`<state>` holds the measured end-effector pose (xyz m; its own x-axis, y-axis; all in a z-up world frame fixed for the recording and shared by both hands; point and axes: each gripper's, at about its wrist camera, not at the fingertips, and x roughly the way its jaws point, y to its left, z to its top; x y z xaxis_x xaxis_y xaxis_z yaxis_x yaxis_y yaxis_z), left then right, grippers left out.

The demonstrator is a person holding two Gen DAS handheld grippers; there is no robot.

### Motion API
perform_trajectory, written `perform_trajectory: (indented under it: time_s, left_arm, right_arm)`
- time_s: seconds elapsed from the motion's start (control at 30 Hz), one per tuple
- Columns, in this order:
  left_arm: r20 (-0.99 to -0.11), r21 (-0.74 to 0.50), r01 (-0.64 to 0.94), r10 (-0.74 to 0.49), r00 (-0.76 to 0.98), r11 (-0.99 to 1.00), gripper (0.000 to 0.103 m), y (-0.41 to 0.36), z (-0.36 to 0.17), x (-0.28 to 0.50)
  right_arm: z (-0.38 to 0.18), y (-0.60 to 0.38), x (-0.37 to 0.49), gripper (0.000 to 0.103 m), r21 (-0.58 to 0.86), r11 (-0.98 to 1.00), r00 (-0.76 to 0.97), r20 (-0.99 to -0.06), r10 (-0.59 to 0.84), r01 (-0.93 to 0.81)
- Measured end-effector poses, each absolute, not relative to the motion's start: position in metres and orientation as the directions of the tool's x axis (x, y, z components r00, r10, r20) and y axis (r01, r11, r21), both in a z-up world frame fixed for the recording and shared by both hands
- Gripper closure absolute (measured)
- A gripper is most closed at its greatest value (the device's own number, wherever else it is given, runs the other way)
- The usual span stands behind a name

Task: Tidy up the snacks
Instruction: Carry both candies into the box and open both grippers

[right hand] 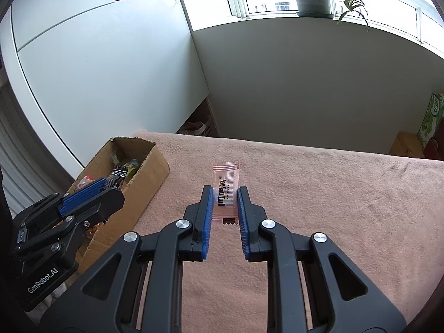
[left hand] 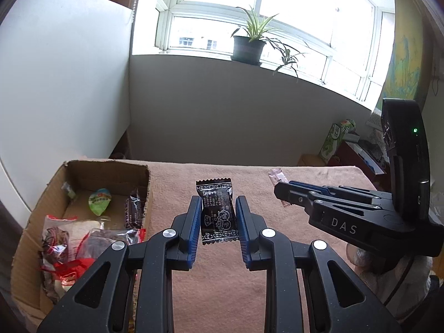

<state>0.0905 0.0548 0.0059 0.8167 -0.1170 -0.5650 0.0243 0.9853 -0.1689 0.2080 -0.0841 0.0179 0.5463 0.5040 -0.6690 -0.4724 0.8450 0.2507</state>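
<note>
your left gripper (left hand: 217,213) has its 2 blue pads pressed against the sides of a black snack packet (left hand: 217,212), which stands upright between them above the pink cloth (left hand: 222,291), so you are holding it. your right gripper (right hand: 225,208) is closed to a narrow gap on a slim pink snack packet (right hand: 226,191) with black lettering, its far end reaching past the fingertips and its near end showing between the pads. in the left wrist view the right gripper (left hand: 280,191) sits to the right, with the pink packet poking out on both sides of its tips. the cardboard box (left hand: 36,208) lies on the cloth at the left, open-topped, holding a green packet (left hand: 99,201), a dark brown packet (left hand: 134,211) and red-and-clear wrappers (left hand: 69,247). in the right wrist view your left gripper hovers over the box's near end.
</note>
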Motion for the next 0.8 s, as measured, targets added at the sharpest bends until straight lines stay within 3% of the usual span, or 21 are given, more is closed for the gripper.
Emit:
perform_trajectory:
  time_s: [0.3, 0.8]
  left_arm:
    - [-0.512, -0.196, -0.088, -0.025, 0.858, 0.977, 0.08, 0.12, 0.021, 0.078]
    - [-0.577, -0.215, -0.233, 0.069, 0.814, 0.948, 0.08, 0.192, -0.002, 0.092]
  right_arm:
    - [0.021, -0.028, 0.204, 0.085, 0.29, 0.798, 0.502, -0.652, 0.569, -0.527]
    - [-0.005, 0.058, 0.208, 0.085, 0.326, 0.739, 0.404, -0.673, 0.619, -0.589]
